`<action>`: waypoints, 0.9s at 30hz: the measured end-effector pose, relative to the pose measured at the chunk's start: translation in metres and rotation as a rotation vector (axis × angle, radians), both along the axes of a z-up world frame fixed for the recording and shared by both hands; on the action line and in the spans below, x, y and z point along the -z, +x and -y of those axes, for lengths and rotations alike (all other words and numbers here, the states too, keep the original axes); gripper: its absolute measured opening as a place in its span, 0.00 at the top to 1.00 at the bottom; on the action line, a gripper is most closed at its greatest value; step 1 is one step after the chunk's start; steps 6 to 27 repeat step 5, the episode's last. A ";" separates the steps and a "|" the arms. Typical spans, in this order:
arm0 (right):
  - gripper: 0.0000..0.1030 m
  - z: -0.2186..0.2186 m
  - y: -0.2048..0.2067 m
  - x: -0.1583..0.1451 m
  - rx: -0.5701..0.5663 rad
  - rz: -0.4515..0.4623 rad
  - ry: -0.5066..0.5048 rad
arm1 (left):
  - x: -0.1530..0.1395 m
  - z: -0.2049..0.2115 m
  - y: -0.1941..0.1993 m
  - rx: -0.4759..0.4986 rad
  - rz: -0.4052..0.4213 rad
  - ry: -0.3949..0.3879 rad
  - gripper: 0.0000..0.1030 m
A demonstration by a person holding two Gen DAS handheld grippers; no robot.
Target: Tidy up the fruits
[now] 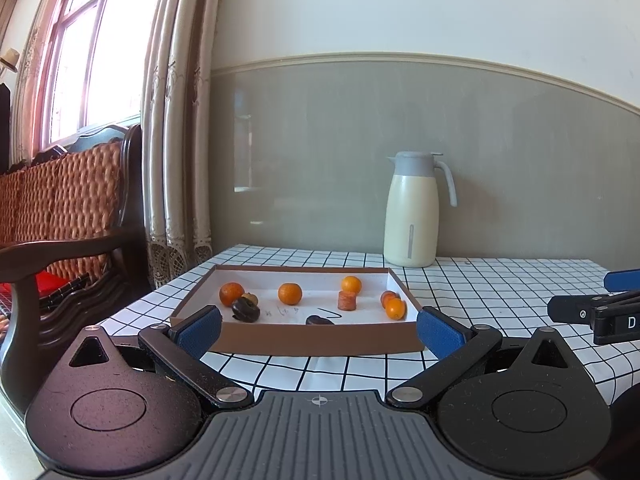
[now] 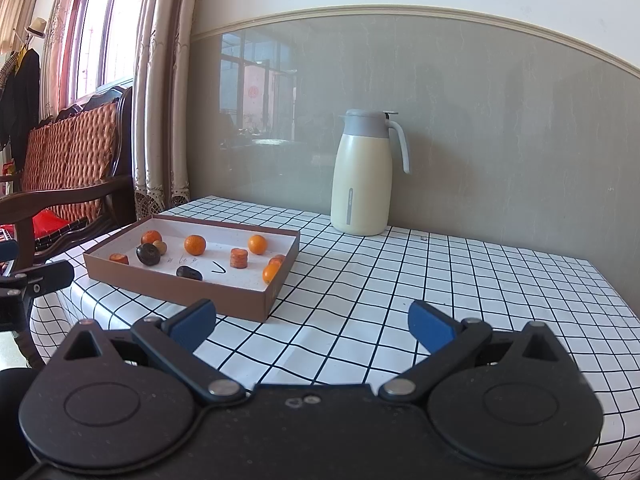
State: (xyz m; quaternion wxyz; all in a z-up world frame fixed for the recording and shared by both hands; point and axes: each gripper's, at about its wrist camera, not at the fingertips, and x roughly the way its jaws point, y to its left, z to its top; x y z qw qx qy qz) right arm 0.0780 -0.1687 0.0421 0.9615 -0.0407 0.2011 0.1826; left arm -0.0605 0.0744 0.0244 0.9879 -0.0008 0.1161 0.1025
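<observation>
A shallow brown box with a white floor sits on the checked tablecloth. Inside lie several small oranges, an orange cylinder-shaped piece, a dark round fruit and a dark oblong fruit. My left gripper is open just in front of the box's near wall, holding nothing. My right gripper is open over bare cloth, right of the box and short of it. Its fingers show at the right edge of the left wrist view.
A cream thermos jug with a grey lid stands at the back by the wall. A wooden chair with woven orange cushions is left of the table, beside curtains. The tablecloth stretches right of the box.
</observation>
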 end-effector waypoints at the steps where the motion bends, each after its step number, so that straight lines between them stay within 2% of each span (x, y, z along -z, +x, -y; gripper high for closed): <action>1: 0.06 0.001 0.000 0.000 0.000 0.000 0.000 | 0.000 0.000 -0.001 0.000 0.005 -0.001 0.00; 27: 0.06 0.001 0.000 -0.001 -0.001 -0.001 0.000 | 0.000 -0.001 0.000 -0.006 0.000 -0.007 0.00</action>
